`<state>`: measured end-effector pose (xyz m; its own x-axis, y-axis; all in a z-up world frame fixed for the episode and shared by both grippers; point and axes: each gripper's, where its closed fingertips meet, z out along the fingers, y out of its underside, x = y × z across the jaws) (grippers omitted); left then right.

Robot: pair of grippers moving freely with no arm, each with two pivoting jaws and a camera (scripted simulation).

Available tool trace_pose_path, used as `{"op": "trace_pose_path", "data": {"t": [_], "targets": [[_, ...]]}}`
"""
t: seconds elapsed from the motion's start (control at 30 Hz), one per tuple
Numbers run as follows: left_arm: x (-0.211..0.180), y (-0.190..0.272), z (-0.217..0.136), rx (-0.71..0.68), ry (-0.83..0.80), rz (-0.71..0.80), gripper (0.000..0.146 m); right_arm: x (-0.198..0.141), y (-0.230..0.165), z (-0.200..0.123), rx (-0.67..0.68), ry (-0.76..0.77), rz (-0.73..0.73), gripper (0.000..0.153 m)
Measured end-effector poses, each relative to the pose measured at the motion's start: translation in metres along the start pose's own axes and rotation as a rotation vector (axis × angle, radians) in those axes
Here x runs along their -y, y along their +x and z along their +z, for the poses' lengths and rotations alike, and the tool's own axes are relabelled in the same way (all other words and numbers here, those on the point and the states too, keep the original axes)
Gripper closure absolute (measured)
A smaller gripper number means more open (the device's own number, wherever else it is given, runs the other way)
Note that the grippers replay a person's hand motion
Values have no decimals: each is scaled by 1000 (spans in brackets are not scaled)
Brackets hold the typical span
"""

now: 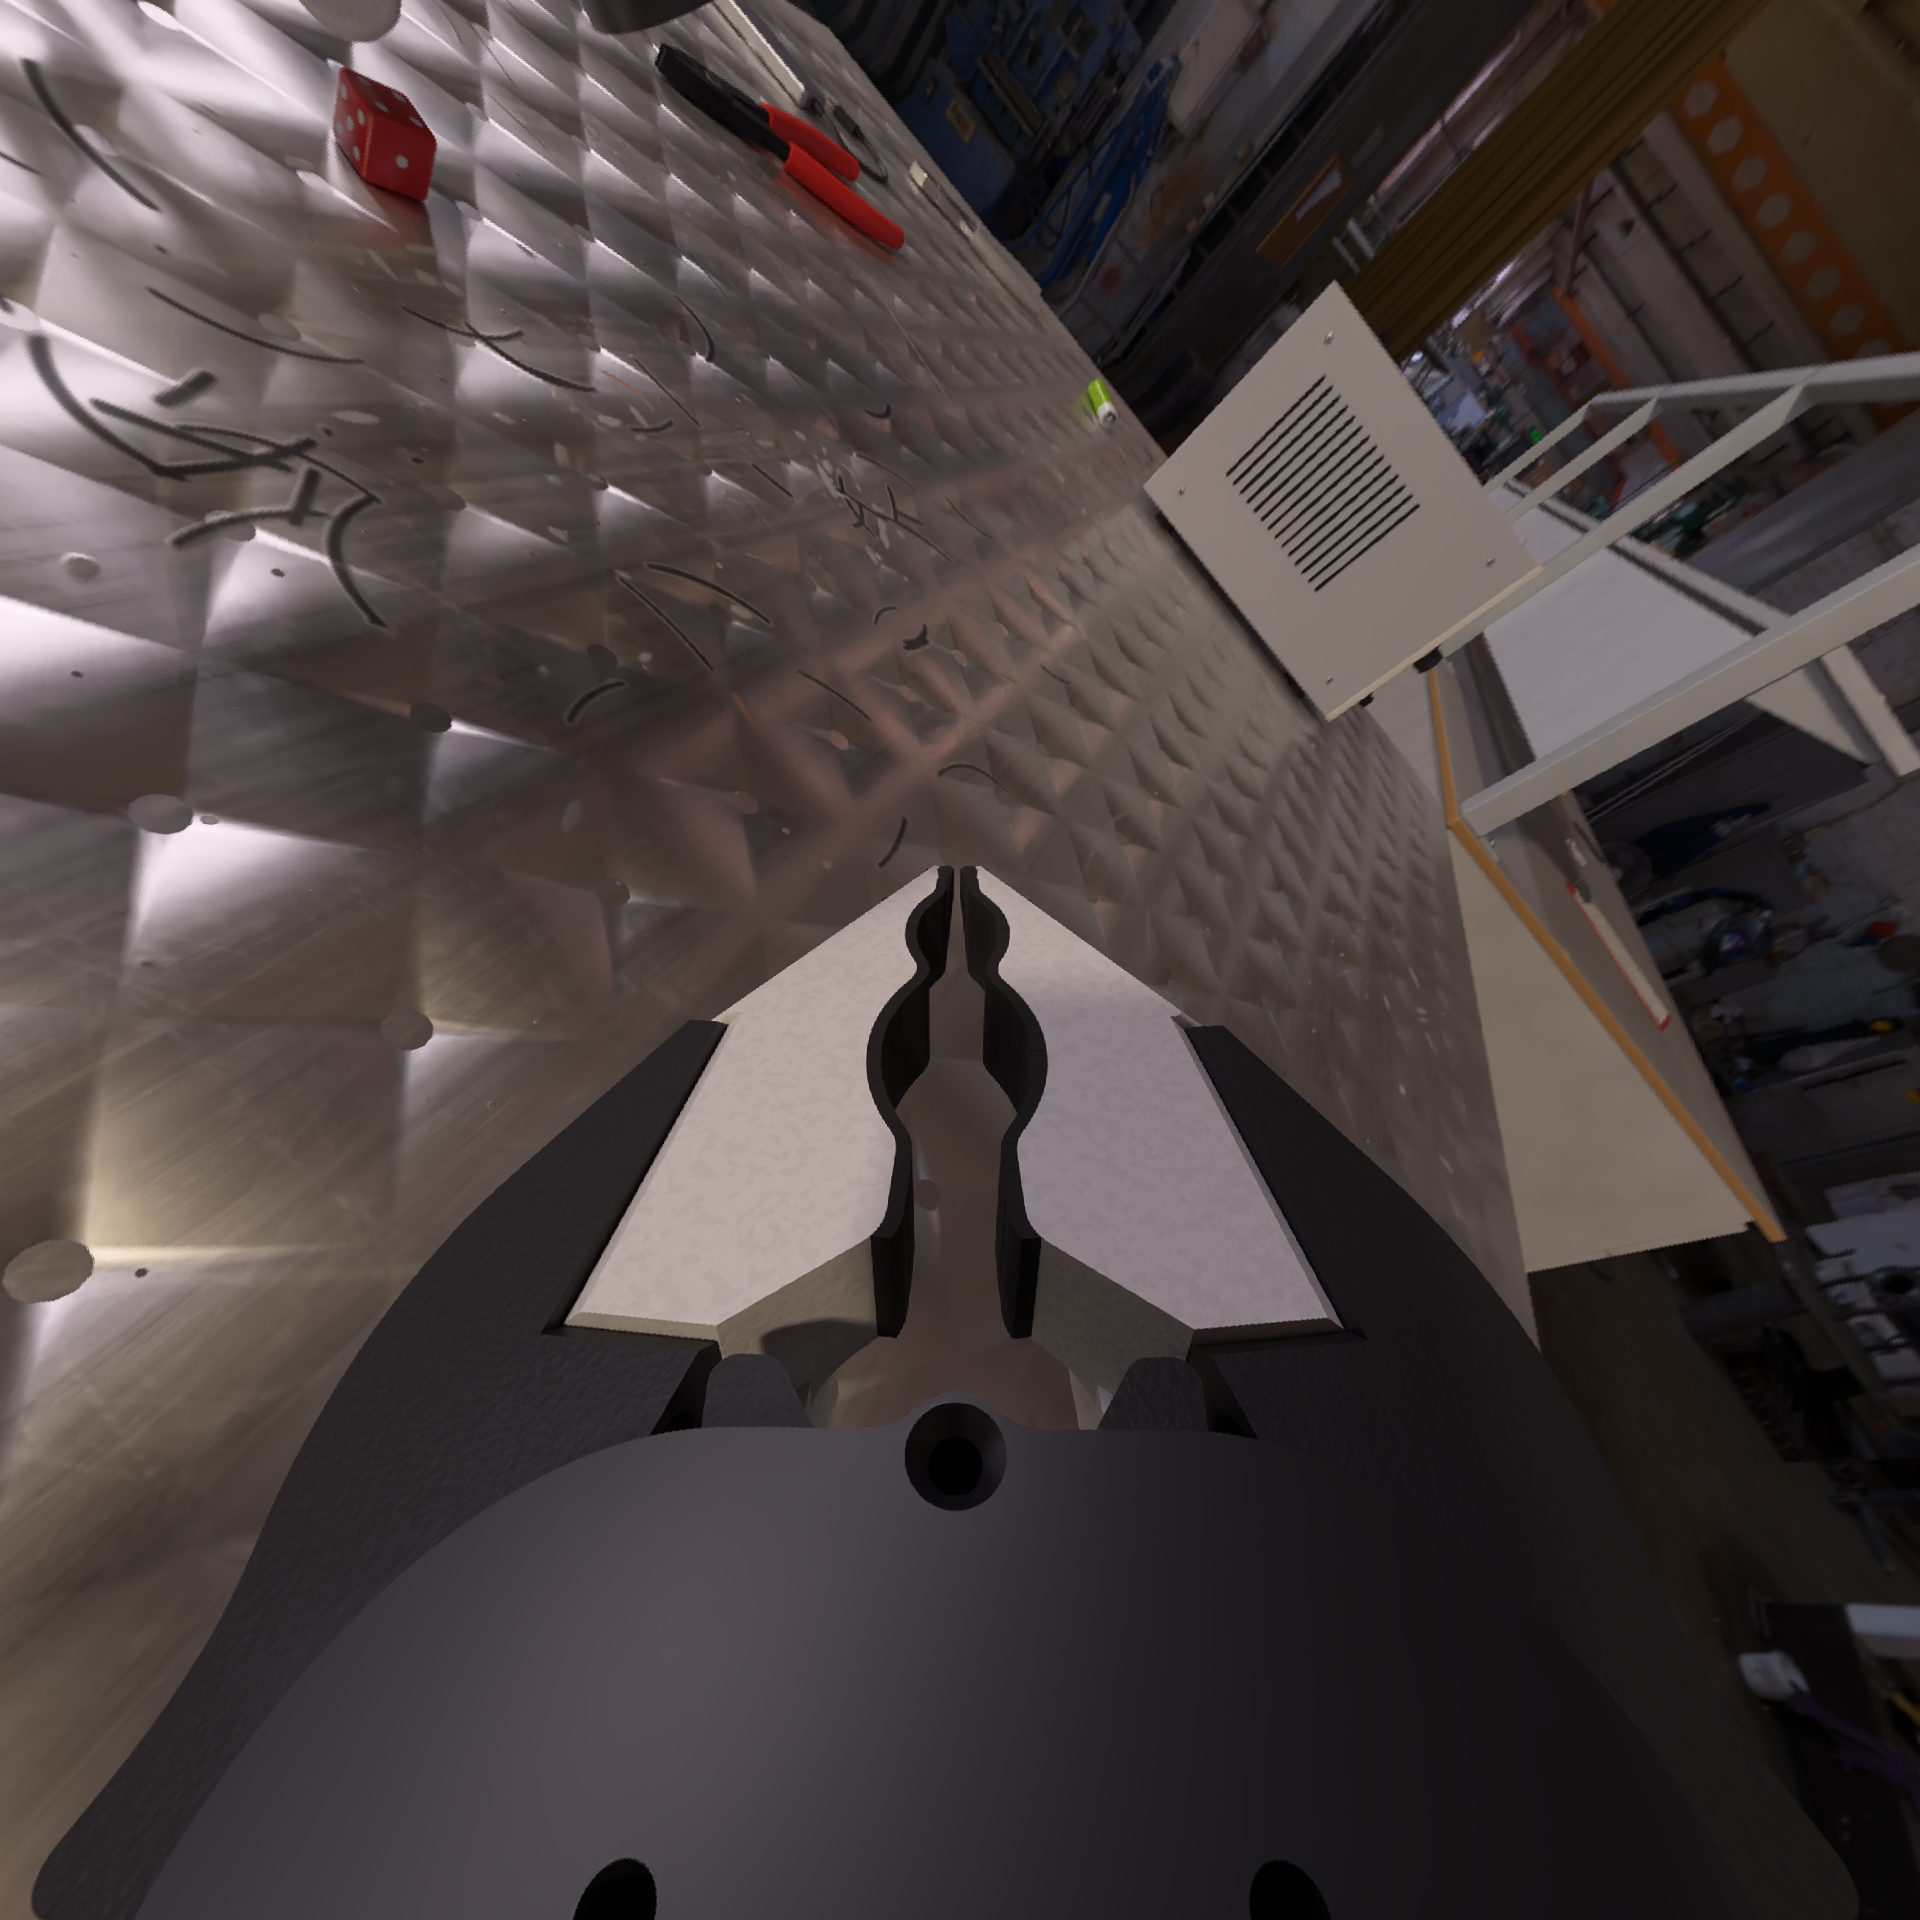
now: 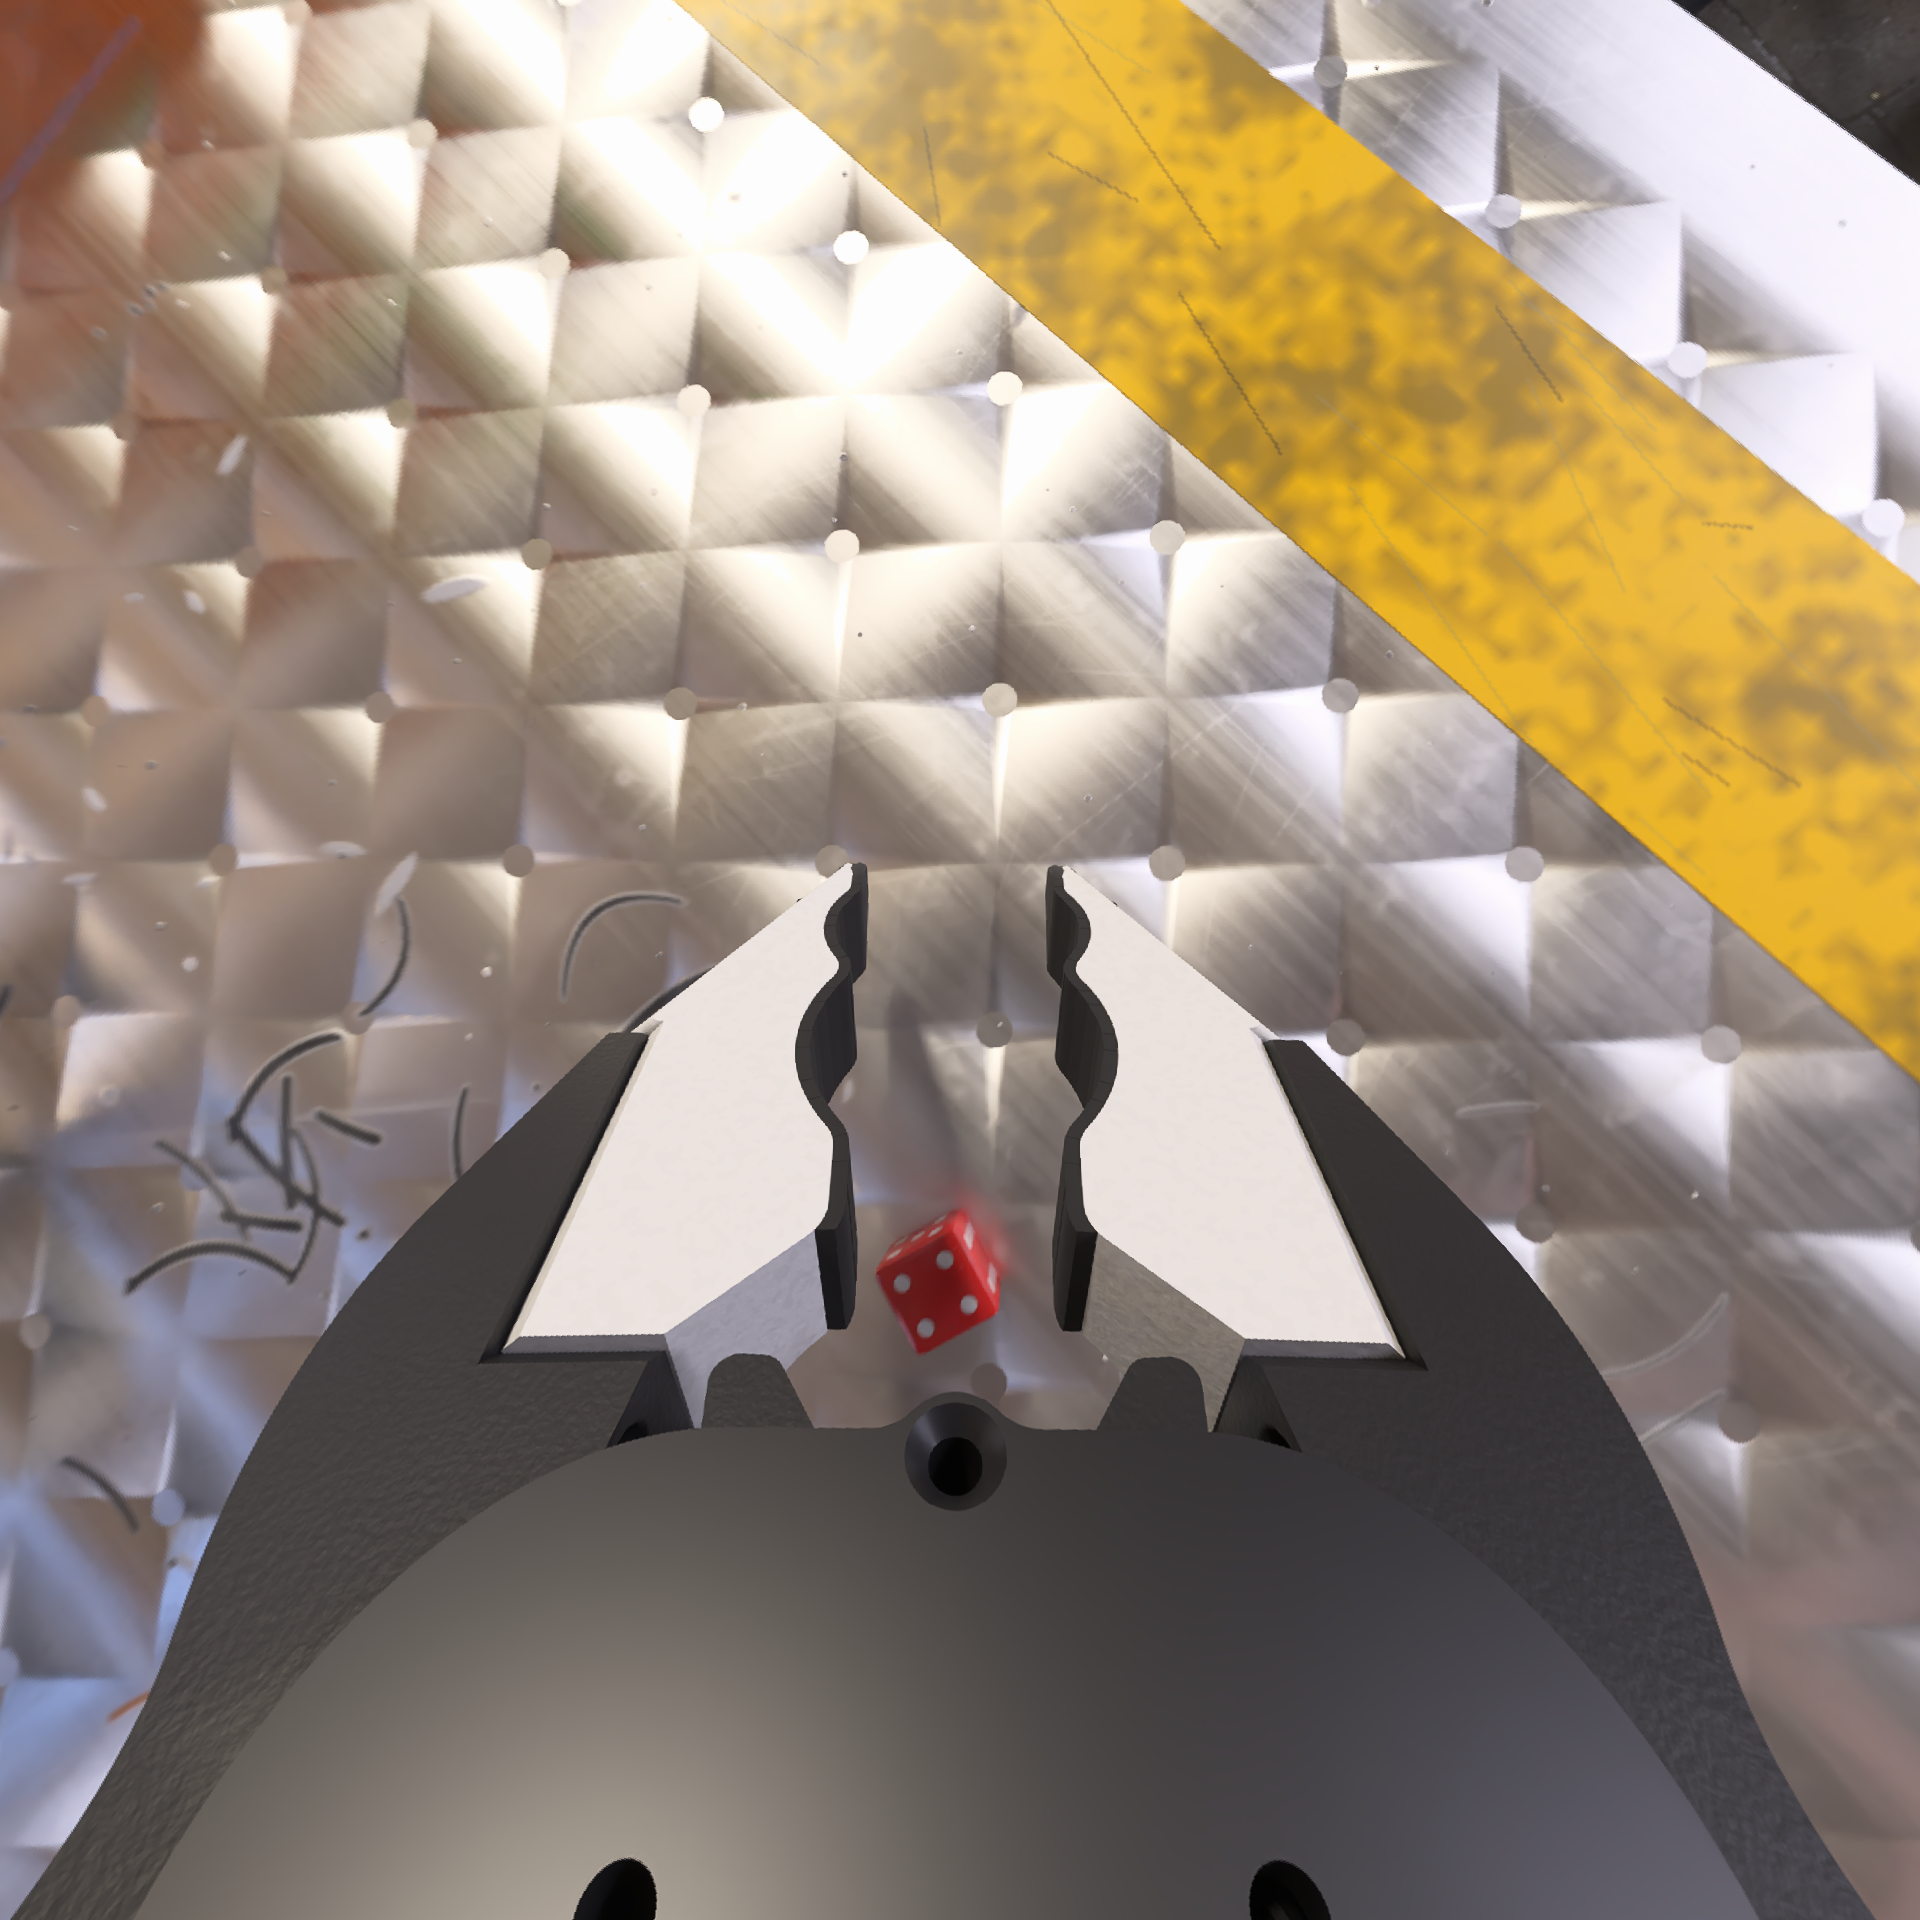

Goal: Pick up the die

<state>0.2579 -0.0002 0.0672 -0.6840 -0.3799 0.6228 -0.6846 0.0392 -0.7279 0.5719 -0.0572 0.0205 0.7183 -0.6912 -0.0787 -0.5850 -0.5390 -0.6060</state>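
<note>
Between the spread white fingers of the right tool [image 2: 954, 883], down near their roots, sits the small red cube-shaped die with white pips [image 2: 940, 1291]. It rests on the embossed, shiny metal bench [image 2: 416, 623] below, touching neither finger, and the tool looks nearly straight down on it. The gap is wider than the die, which suits a descent around it; judging by how far back the die appears, the fingertips need to shift toward it before they close. Ahead and to the right of this tool a worn yellow stripe [image 2: 1403, 416] crosses the bench diagonally, well clear of the die.

The left tool [image 1: 956, 873] has its fingers pressed together with nothing between them, and it hangs apart from the work, presumably to stay out of the way. Far ahead and to its left the same die [image 1: 381, 133] shows on the bench. Farther ahead lie red-handled pliers [image 1: 821, 171]; a small green cylinder [image 1: 1099, 400] lies forward and right, near the bench edge, by a cream vented box [image 1: 1340, 499].
</note>
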Motion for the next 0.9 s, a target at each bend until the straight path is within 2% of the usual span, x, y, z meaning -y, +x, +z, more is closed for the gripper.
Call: {"op": "trace_pose_path", "data": {"t": [0.13, 0.23, 0.3, 0.4, 0.5, 0.57, 0.63, 0.7, 0.8, 0.9], "targets": [[7, -4, -4, -9, 42, -43, 145, 1, 5, 11, -52, -54, -50, 119], [10, -7, -6, -9, 59, -61, 146, 3, 1, 7, -23, -69, -56, 137], [10, -9, -5, -4, 55, -67, 146, 14, -9, -10, 19, 21, -61, 153], [9, -10, -5, 2, 54, -59, 145, 29, -26, -52, 49, 186, -64, 153], [7, -11, -1, 19, 39, -36, 145, 23, -26, -86, -38, 259, -116, 153], [5, -9, 2, 21, 29, -30, 145, 4, -14, -91, -114, 200, -154, 147], [2, -8, 5, 24, 22, -23, 145, -18, 0, -83, -122, 111, -162, 136], [0, -7, 9, 30, 10, -8, 145, -35, 4, -71, -37, 51, -167, 135], [-1, -6, 14, 44, -5, 30, 145, -58, -3, -57, 127, -45, -311, 133], [1, -9, 18, 56, -14, 53, 146, -68, -1, -48, 166, -101, -428, 130]]}}
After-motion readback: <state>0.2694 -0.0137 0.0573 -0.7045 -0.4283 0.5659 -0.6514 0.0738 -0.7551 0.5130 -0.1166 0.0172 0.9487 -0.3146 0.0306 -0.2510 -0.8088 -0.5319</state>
